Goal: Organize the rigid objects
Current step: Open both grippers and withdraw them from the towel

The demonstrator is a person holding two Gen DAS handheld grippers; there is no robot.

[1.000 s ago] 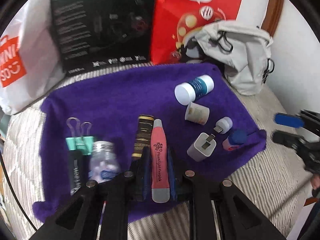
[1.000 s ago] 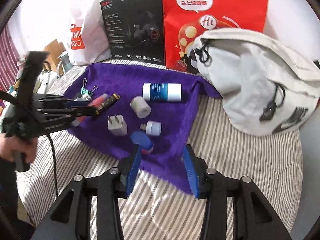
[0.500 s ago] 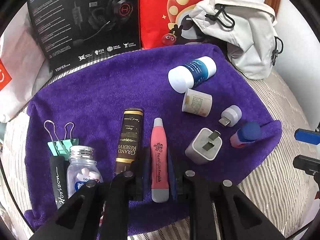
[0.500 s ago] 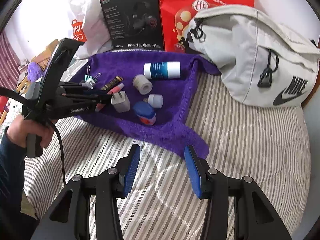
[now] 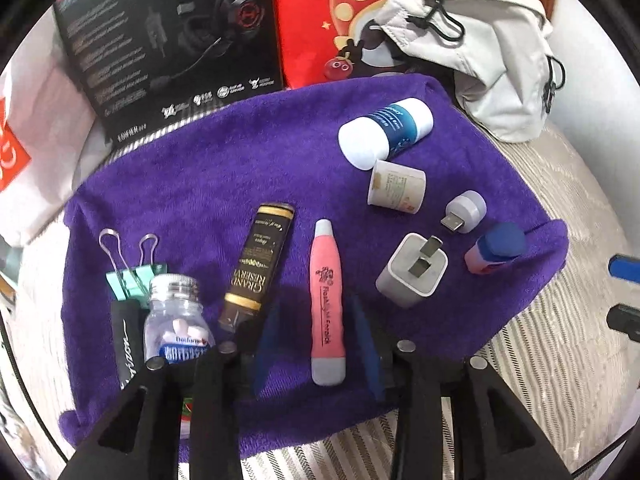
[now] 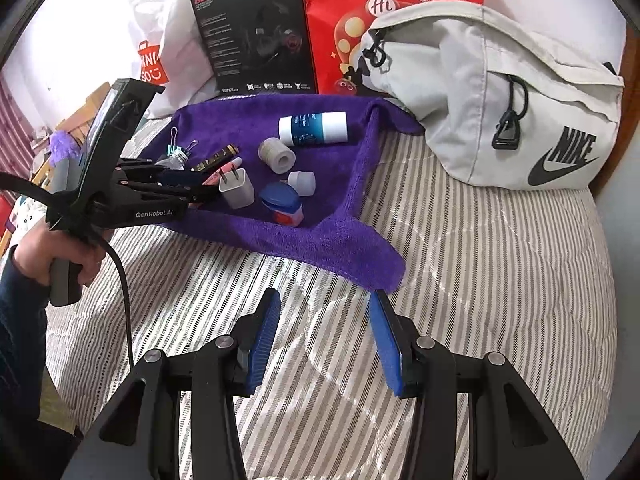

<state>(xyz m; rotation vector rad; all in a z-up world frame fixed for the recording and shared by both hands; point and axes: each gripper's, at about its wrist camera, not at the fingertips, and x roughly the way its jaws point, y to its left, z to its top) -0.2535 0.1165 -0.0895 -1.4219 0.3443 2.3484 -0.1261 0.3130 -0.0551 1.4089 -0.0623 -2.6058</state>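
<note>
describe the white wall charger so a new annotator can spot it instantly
Look at the purple towel spread on the striped bed. Near its right front part, the white wall charger lies between the pink flashlight earpick and the blue-capped tube. It is the only boxy white block with two flat metal prongs.

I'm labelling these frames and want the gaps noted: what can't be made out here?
- Black pen-like item, left wrist view: lower end hidden behind the left gripper.
- Pill bottle, right wrist view: mostly hidden by the left gripper.
- Headset box, left wrist view: small print blurred.
- Right gripper, left wrist view: cut off by the edge.
</note>
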